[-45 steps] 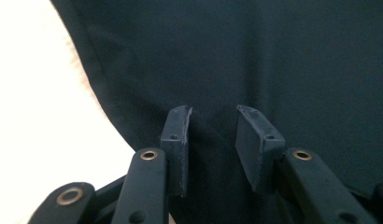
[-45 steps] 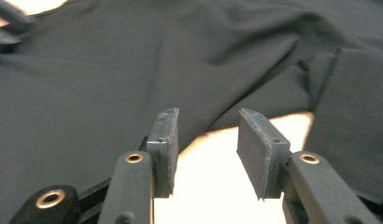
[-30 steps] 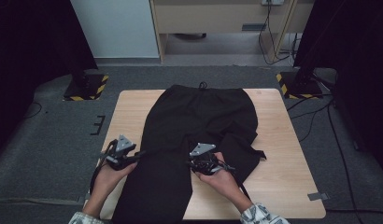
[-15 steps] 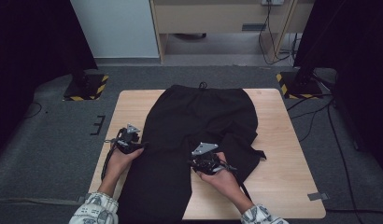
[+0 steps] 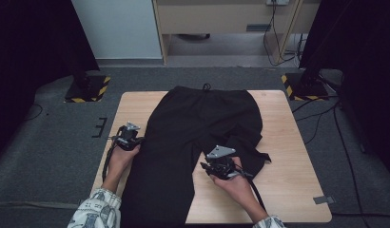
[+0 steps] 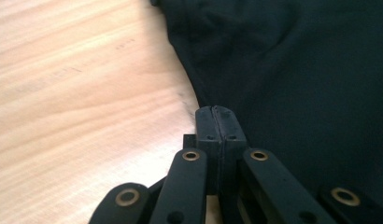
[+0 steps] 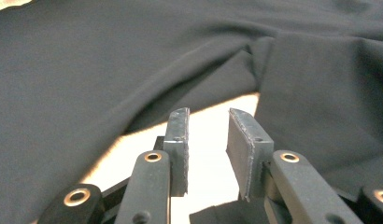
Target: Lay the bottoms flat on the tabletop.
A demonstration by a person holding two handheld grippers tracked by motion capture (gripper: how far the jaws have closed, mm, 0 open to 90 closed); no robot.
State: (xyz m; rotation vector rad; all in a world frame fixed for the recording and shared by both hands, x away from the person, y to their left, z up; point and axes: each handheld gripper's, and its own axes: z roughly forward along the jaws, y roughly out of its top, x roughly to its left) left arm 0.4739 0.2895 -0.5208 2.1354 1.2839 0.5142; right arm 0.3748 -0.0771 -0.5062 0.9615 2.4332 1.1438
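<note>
A light wooden table (image 5: 288, 142) is standing on grey carpet, and a pair of black fabric trousers (image 5: 202, 123) is lying spread across its middle, waistband toward the top of the high view. At the centre left, the left gripper (image 6: 220, 116) is sitting at the trousers' outer edge, its jaws having just been closing and now pressed together; whether cloth is pinched between them I cannot tell. Lower centre, the right gripper (image 7: 207, 126) is hovering with jaws slightly spread over bare wood between the two legs.

Wooden table (image 5: 297, 142), grey carpet (image 5: 55, 142), floor cables (image 5: 321, 107)
</note>
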